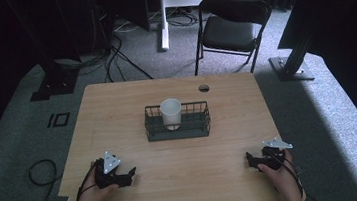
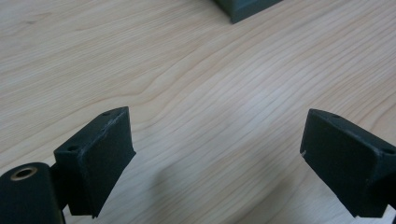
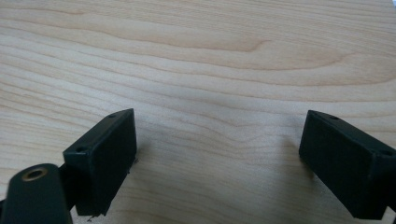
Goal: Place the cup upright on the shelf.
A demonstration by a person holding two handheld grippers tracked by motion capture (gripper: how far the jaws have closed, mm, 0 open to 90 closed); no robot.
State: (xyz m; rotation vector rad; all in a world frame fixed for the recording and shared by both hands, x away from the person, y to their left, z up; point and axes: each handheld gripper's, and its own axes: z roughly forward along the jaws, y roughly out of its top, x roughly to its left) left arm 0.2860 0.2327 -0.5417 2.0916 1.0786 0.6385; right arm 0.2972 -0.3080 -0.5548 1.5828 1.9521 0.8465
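No legible writing. White cup [image 1: 171, 113] stands upright in basket [image 1: 178, 130]. Both tongs, left [image 1: 130, 174] and right [image 1: 249, 159], near of basket: jaws apart, empty.

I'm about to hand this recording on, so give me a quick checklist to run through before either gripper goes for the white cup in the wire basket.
1. Left gripper jaws open, nothing between them: ok.
2. Right gripper jaws open, nothing between them: ok.
3. White cup upright in the black wire basket: ok.
4. Bare table between both grippers and the basket: ok.
5. Cup empty: cannot tell, its inside is too small to read in the high view.
6. Basket well clear of the table edges: ok.
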